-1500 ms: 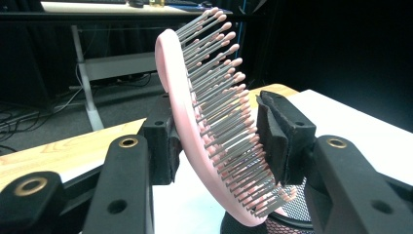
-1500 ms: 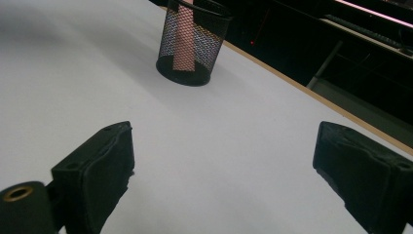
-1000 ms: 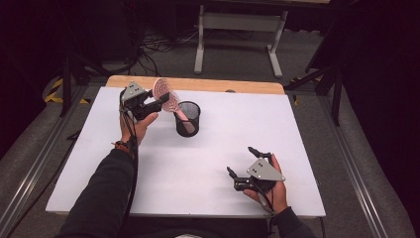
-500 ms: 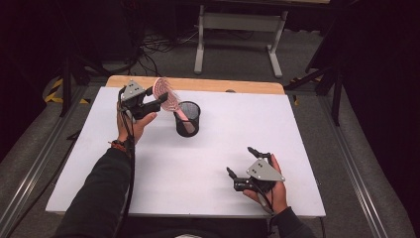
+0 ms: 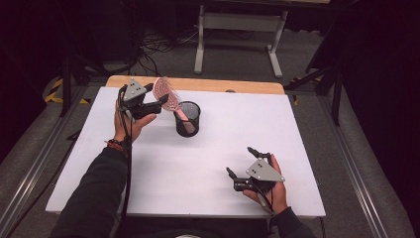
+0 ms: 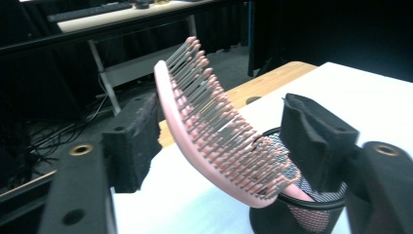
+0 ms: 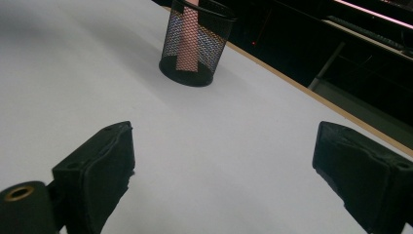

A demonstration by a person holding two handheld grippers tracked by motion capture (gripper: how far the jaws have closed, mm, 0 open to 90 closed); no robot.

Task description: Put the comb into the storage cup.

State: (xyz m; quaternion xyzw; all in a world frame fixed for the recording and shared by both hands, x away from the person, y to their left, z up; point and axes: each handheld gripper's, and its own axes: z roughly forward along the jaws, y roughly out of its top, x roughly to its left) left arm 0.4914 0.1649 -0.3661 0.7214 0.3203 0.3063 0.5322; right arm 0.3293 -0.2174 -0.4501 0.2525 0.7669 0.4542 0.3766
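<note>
A pink hairbrush (image 5: 167, 95) stands tilted in a black mesh cup (image 5: 187, 119), handle down and bristled head above the rim. My left gripper (image 5: 156, 97) is open at the far left of the table. In the left gripper view the brush head (image 6: 214, 131) lies between its two spread jaws, with the cup (image 6: 292, 214) below. My right gripper (image 5: 240, 159) rests open near the front right, holding nothing. In the right gripper view its gripper (image 7: 224, 156) faces the cup (image 7: 195, 44), and the pink handle (image 7: 187, 39) shows through the mesh.
The white table top (image 5: 208, 163) has a wooden strip (image 5: 208, 85) along its far edge. Beyond it stand a grey metal frame (image 5: 237, 29) and cables on the floor. Metal rails run along both sides of the table.
</note>
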